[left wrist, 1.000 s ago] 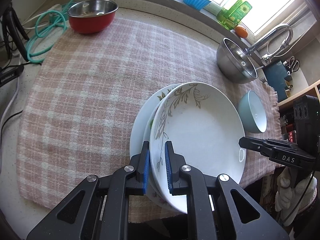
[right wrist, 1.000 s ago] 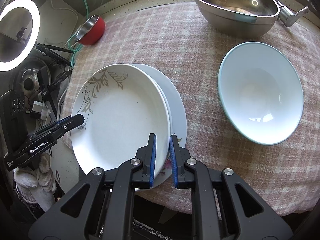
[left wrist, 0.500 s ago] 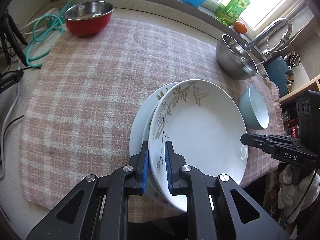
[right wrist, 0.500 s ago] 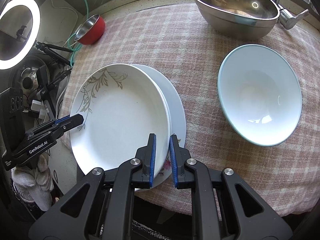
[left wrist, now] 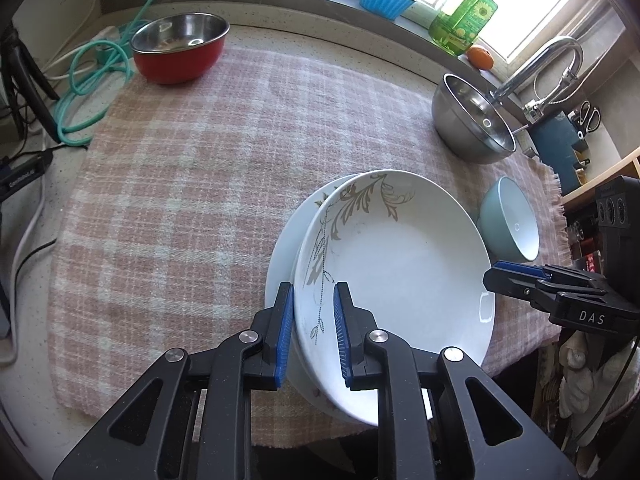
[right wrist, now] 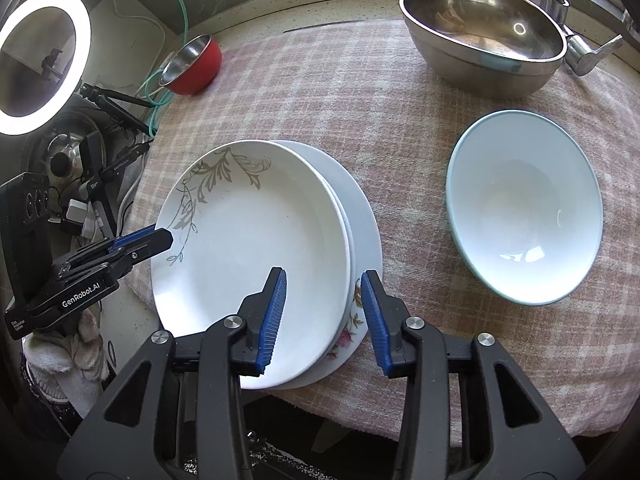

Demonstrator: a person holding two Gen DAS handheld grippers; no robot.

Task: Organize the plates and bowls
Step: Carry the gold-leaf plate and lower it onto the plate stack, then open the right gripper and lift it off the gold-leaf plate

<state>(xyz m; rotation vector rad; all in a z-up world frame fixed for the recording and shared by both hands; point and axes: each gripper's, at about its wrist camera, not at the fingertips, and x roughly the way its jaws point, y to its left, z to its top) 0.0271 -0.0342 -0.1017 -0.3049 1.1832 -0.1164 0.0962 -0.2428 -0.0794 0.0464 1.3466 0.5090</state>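
Two tools: both at the plate stack's near rim
Left tool (left wrist: 311, 332): parting slowly, rim of leaf plate (left wrist: 400, 264) between its pads
Right tool (right wrist: 324, 312): spreading, clear of the rim
Plates: stacked on checked cloth (left wrist: 192, 184), table edge
Bowl (right wrist: 524, 208): right of stack

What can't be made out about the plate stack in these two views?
- Lower plates: number and pattern, covered by the leaf-patterned top plate in both views.
- Left gripper contact with the rim: unclear in the left view; jaws opening.
- Stack's near edge: hidden behind the right gripper.
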